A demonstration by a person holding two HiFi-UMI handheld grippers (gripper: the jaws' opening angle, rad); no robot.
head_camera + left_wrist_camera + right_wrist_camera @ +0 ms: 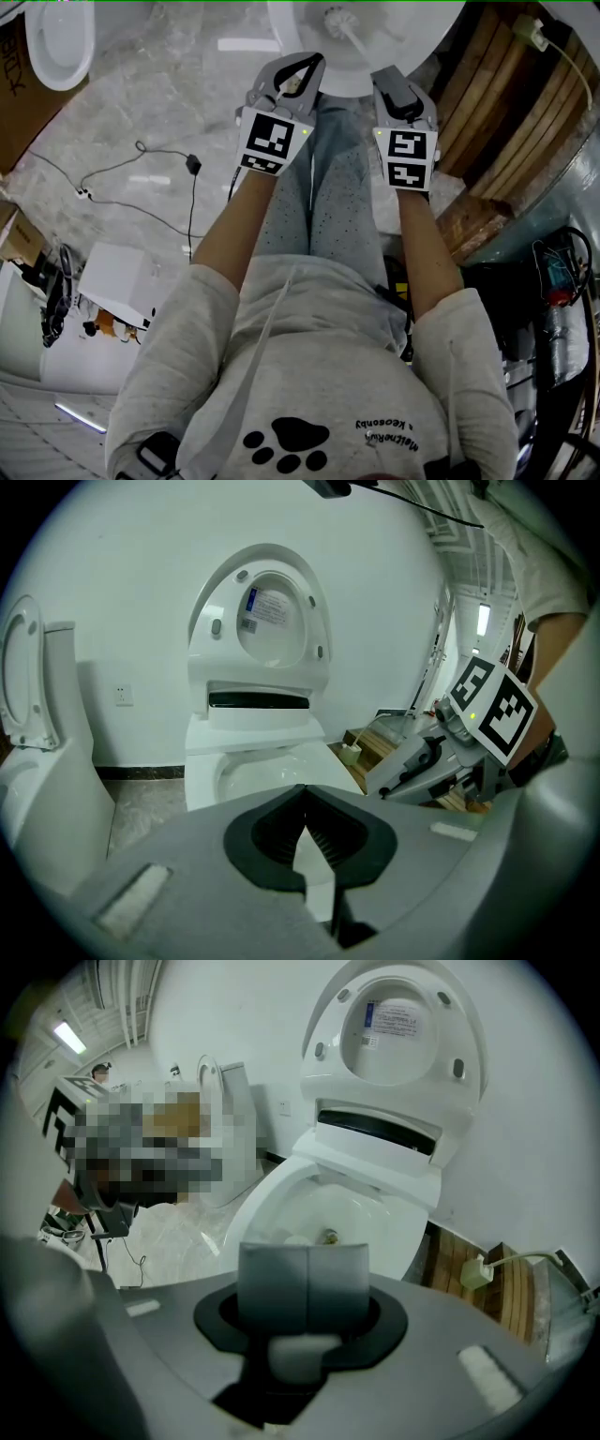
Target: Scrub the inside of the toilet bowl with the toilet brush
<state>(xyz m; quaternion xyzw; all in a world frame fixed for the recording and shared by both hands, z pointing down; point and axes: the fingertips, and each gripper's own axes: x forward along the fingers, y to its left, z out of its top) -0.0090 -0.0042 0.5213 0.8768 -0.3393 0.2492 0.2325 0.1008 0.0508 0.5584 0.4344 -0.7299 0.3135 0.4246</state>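
Observation:
The white toilet bowl [412, 37] lies straight ahead with seat and lid [267, 621] raised. A toilet brush [335, 19] rests inside the bowl, and its white handle slants back to my right gripper [386, 77]. That gripper's grey pads [272, 1283] are pressed together, with the handle's pale end showing just below them; the brush head [328, 1237] peeks over them in the bowl [281, 1194]. My left gripper [317, 60] hovers at the bowl's front rim [272, 761], fingertips touching and holding nothing. In its own view the left gripper [304, 794] has the right gripper [412, 775] beside it.
A second white toilet [58, 42] stands to the left [37, 724]. Wooden slats [487, 103] with a white plug [476, 1271] lie right of the bowl. A black cable [192, 164] trails over the marble floor, with a white box [117, 281] and clutter behind.

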